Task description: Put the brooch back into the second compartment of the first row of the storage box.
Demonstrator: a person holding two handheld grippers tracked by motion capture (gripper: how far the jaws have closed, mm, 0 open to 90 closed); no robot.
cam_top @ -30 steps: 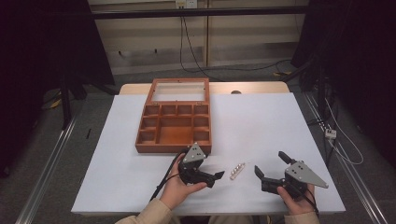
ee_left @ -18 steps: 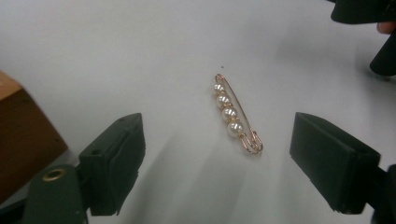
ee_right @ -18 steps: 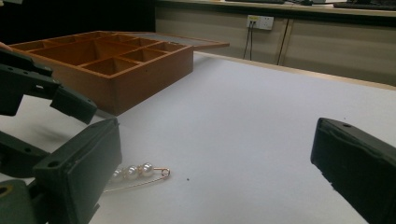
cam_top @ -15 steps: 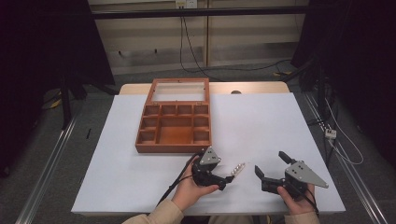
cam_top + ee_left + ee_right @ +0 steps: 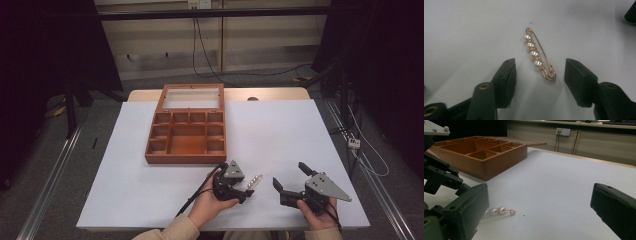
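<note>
A gold safety pin with several pearls (image 5: 256, 180) lies on the white table near the front edge. My left gripper (image 5: 249, 188) is down at its left end. In the left gripper view the pin (image 5: 537, 56) lies partly between the two black jaws of the left gripper (image 5: 540, 75). The jaws have just been closing, and a gap remains on each side of the pin. My right gripper (image 5: 289, 175) rests open to the right, pointing left. In the right gripper view the pin (image 5: 497, 211) lies beside the right gripper's (image 5: 540, 192) left jaw.
A wooden compartment box (image 5: 186, 155) with its glass lid (image 5: 192, 96) folded back stands just behind the left hand; it also shows in the right gripper view (image 5: 499, 165). The white table (image 5: 280, 130) stretches bare to the right and back. Cables hang beyond the far edge.
The left hand has slid right to the pin, and its jaws have narrowed around the pin's end. The right gripper has stayed where it was.
</note>
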